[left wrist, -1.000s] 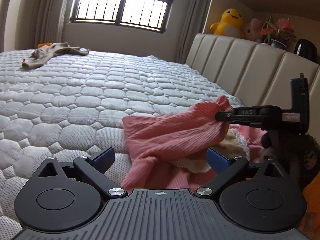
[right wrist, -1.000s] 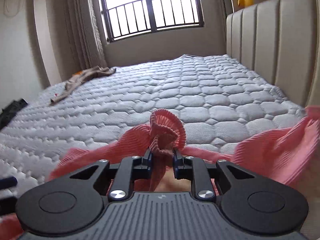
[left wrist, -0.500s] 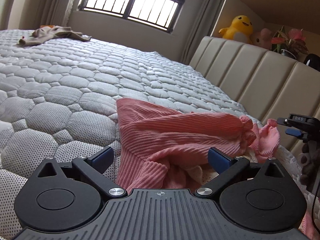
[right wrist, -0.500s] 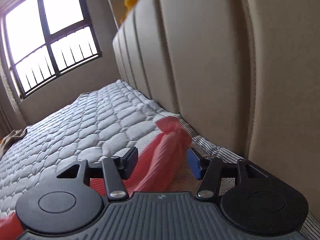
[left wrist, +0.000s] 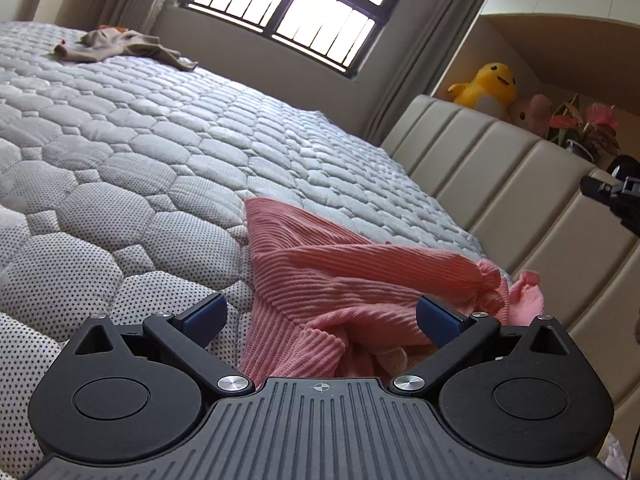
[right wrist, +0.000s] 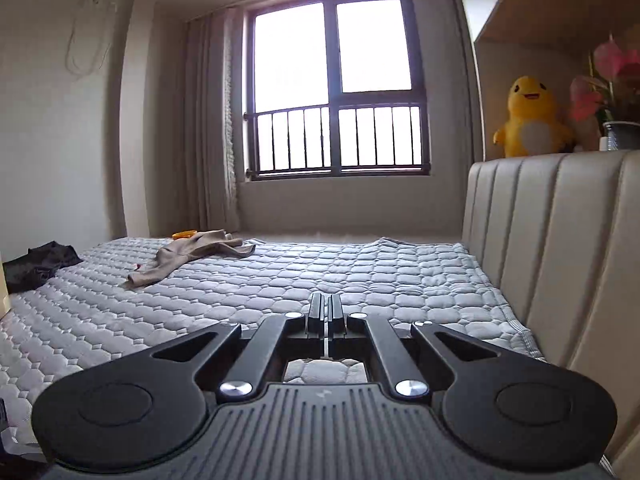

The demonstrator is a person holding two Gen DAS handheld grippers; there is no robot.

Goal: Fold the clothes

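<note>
A pink ribbed garment (left wrist: 344, 276) lies bunched on the grey quilted mattress (left wrist: 132, 152) beside the beige headboard (left wrist: 512, 184). My left gripper (left wrist: 320, 316) is open, low over the garment's near edge, with the cloth between its blue pads (left wrist: 434, 314) but not clamped. My right gripper (right wrist: 326, 312) is shut and empty, raised above the mattress (right wrist: 280, 276) and pointing at the window; part of it shows at the right edge of the left wrist view (left wrist: 616, 196). The pink garment is out of the right wrist view.
A beige garment (right wrist: 192, 254) lies at the far end of the bed, also in the left wrist view (left wrist: 120, 46). A dark garment (right wrist: 36, 266) lies at the left edge. The headboard (right wrist: 560, 264) runs along the right, with a yellow plush duck (right wrist: 532, 118) and flowers above.
My right gripper let go of the pink cloth, shut empty and lifted away to face the window. The pink garment dropped onto the mattress. My left gripper stayed open over it.
</note>
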